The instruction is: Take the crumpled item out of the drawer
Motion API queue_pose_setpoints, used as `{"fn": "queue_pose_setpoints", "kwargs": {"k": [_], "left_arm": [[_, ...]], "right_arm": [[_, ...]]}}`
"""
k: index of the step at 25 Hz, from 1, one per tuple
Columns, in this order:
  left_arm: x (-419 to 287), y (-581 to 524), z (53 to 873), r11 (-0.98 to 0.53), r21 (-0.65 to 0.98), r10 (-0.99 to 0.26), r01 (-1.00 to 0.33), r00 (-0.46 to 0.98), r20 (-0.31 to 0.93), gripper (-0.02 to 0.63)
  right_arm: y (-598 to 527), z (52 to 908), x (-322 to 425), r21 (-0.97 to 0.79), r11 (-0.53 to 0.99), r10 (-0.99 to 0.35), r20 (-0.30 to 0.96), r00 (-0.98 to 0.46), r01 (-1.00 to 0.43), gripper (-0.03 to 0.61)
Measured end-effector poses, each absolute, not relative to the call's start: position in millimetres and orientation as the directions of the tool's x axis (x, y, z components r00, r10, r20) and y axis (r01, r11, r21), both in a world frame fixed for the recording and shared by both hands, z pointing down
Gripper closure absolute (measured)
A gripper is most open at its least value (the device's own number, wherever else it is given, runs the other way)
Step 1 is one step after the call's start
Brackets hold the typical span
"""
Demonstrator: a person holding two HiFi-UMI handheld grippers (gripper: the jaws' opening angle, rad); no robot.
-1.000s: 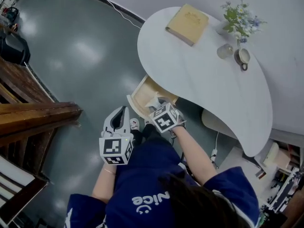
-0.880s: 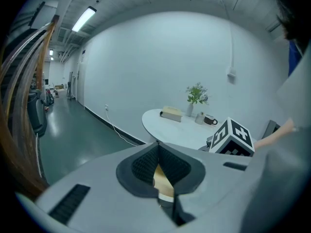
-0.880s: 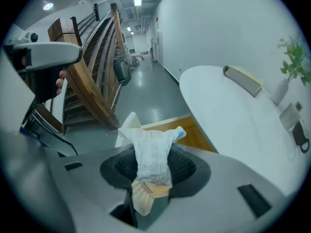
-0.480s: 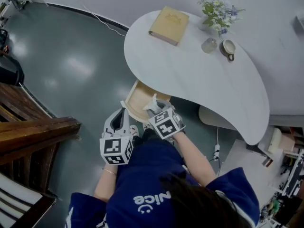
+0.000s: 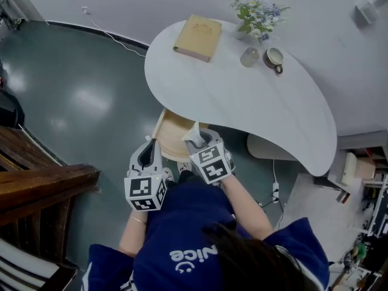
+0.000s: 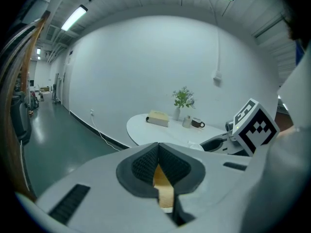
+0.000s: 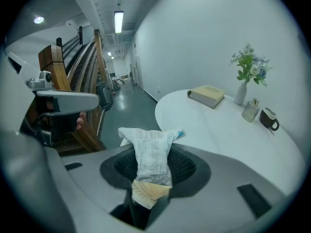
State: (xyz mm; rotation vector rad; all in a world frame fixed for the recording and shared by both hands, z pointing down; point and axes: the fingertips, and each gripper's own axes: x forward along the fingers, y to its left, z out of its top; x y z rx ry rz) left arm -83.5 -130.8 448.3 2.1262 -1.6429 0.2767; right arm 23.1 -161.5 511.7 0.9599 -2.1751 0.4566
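Observation:
A crumpled white paper (image 5: 193, 132) sticks up from my right gripper (image 5: 196, 140), which is shut on it just above the front of the open wooden drawer (image 5: 170, 126) under the white table (image 5: 242, 102). In the right gripper view the paper (image 7: 151, 152) is pinched between the dark pads and fans out above them. My left gripper (image 5: 150, 149) hangs to the left of the drawer, over the floor. In the left gripper view its jaws (image 6: 158, 163) are shut with nothing between them.
On the table lie a tan book (image 5: 195, 29), a vase of flowers (image 5: 254, 14), a glass (image 5: 249, 57) and a cup (image 5: 273, 56). Wooden stairs (image 5: 42, 187) stand at the left. A white seat (image 5: 267, 147) is tucked under the table.
The head view has swung, so the table and drawer sit further left and higher. My right gripper keeps the paper and has drawn slightly back from the drawer. The left gripper has hardly moved.

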Motion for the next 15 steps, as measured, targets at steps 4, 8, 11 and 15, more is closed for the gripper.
{"fn": "queue_pose_setpoints", "kwargs": {"k": [4, 8, 11, 15], "left_arm": [[-78.5, -135.3, 443.6, -0.223, 0.213, -0.872, -0.951, 0.292, 0.394, 0.609], [-72.1, -139.2, 434.1, -0.256, 0.206, -0.878, -0.945, 0.316, 0.359, 0.609], [-70.5, -140.5, 428.1, -0.273, 0.202, -0.88, -0.94, 0.329, 0.342, 0.609], [-69.8, -142.9, 416.7, -0.29, 0.189, -0.89, -0.938, 0.337, 0.307, 0.609]], "right_arm": [[-162.6, 494.1, 31.1, -0.026, 0.633, -0.551, 0.688, -0.473, -0.774, 0.416], [-166.1, 478.0, 39.9, -0.023, 0.594, -0.602, 0.651, -0.463, -0.804, 0.416], [-169.4, 465.3, 44.4, -0.026, 0.56, -0.645, 0.614, -0.455, -0.828, 0.416], [-172.7, 441.9, 47.4, 0.003, 0.541, -0.717, 0.523, -0.46, -0.841, 0.416]]}}
